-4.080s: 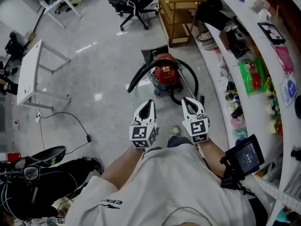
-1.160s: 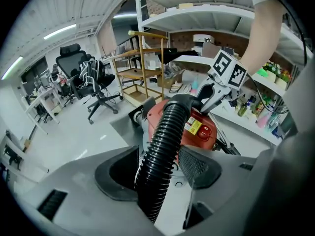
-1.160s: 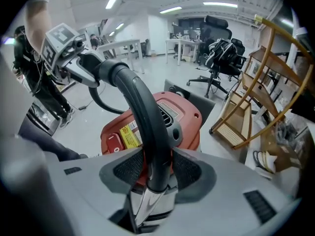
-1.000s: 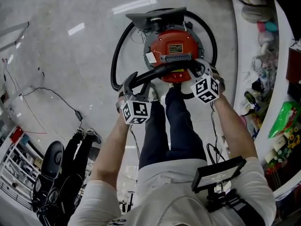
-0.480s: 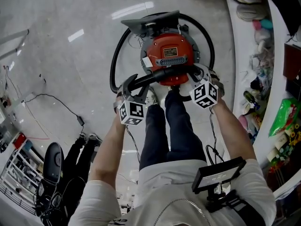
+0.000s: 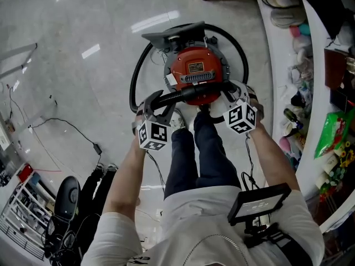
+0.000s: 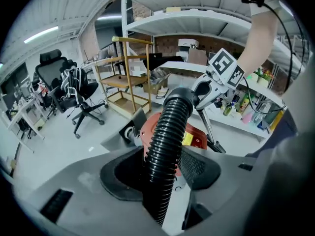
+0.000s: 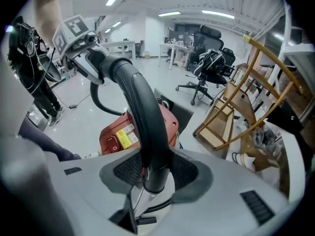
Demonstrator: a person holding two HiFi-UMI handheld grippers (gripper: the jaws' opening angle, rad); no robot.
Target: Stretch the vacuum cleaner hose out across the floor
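Glossy grey floor (image 6: 72, 93) beneath red vacuum cleaner (image 6: 194, 71), shelving (image 6: 284, 98) alongside.

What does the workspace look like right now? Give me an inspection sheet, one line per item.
Surface: pale glossy floor with light reflections.
Job's things: red vacuum cleaner on the floor; its ribbed hose loops round it, not yet stretched out.
Clutter: dark flat panel behind the vacuum cleaner.
Grippers: left gripper shut on the ribbed hose, its jaws have just been closing; right gripper shut on the curved handle tube.
Cables: thin black cable trails over the floor at left.
Surroundings: curved white shelf with bottles at right; wooden cart; office chair.
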